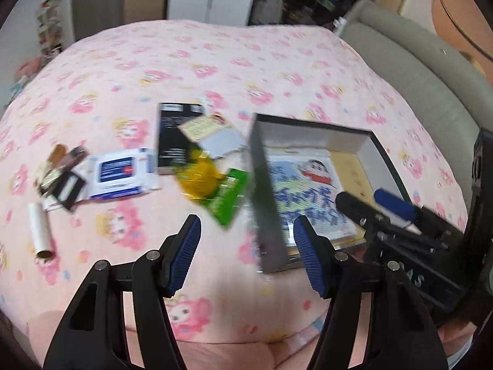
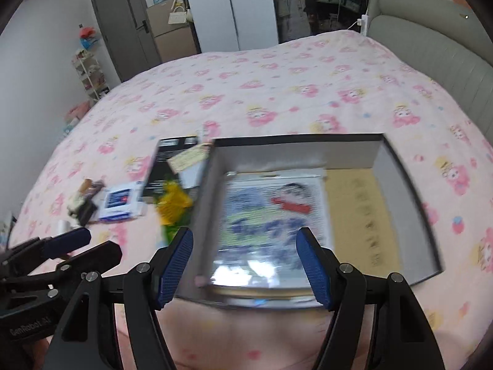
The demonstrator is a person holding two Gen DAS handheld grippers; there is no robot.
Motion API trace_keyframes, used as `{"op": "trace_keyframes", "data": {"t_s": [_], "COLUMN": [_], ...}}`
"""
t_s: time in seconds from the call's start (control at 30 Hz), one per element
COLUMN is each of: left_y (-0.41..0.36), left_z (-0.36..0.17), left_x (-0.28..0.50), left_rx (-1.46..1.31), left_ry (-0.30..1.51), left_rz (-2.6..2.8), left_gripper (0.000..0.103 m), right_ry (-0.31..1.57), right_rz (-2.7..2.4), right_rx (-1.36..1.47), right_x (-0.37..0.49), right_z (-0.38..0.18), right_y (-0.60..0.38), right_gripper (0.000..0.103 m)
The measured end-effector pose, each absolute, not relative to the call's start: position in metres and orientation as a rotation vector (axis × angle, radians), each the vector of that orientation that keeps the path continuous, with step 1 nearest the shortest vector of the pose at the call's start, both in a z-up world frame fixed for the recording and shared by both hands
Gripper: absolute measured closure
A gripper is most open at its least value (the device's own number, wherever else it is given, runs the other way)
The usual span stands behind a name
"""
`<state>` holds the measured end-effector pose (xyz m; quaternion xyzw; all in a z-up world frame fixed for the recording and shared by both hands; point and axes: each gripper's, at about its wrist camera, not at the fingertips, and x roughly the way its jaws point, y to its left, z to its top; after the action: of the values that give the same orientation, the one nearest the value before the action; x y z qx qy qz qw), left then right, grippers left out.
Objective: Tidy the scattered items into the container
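Observation:
A shallow grey box (image 2: 397,182) lies on the pink bed, holding a cartoon picture packet (image 2: 271,215); it also shows in the left wrist view (image 1: 265,203). Left of it lie a green-yellow snack packet (image 1: 212,185), a black booklet (image 1: 172,138), a yellow card (image 1: 203,128), a blue-white wipes pack (image 1: 118,174), small dark items (image 1: 61,172) and a white tube (image 1: 40,231). My left gripper (image 1: 246,249) is open and empty, above the bed by the box's left wall. My right gripper (image 2: 245,262) is open and empty over the box's near edge.
The pink patterned bedspread (image 2: 277,98) spreads far beyond the items. A grey padded headboard (image 2: 431,49) runs along the right. Wardrobes and a door (image 2: 129,30) stand beyond the bed. The right gripper shows at the right of the left wrist view (image 1: 394,215).

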<state>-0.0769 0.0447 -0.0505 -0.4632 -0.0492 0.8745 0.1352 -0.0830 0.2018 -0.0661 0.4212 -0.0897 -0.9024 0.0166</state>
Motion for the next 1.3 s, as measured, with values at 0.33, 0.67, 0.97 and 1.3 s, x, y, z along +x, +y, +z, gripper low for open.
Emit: {"op": "trace_keyframes", "data": {"t_s": [0.33,0.67,0.97,1.3], "left_y": [-0.047,-0.084,-0.092,-0.058], "left_z": [-0.063,-0.101,-0.176,-0.216], "left_x": [-0.081,-0.168,-0.260,-0.291], "left_rx": [-1.361,-1.498,-1.638,-1.679], "left_ry": [-0.302,-0.393,-0.620,-0.617], "left_rz": [2.597,2.529,2.390,2.278], "left_gripper": [0.053,0.062,0.064,0.055], "right_ry": [-0.108,0.014,0.216,-0.059], "right_rz": [-2.683,-2.615,-2.577,-2.513], "right_rx": [1.253,1.344,1.369,1.528], "right_x": [-0.099,-0.188,-0.223,-0.253], "right_z": [-0.066,-0.068,-0.123,-0.163], "right_y": [0.113,0.090,0.060,0.083], "right_gripper": [0.038,0.038,0.057,0.057]}}
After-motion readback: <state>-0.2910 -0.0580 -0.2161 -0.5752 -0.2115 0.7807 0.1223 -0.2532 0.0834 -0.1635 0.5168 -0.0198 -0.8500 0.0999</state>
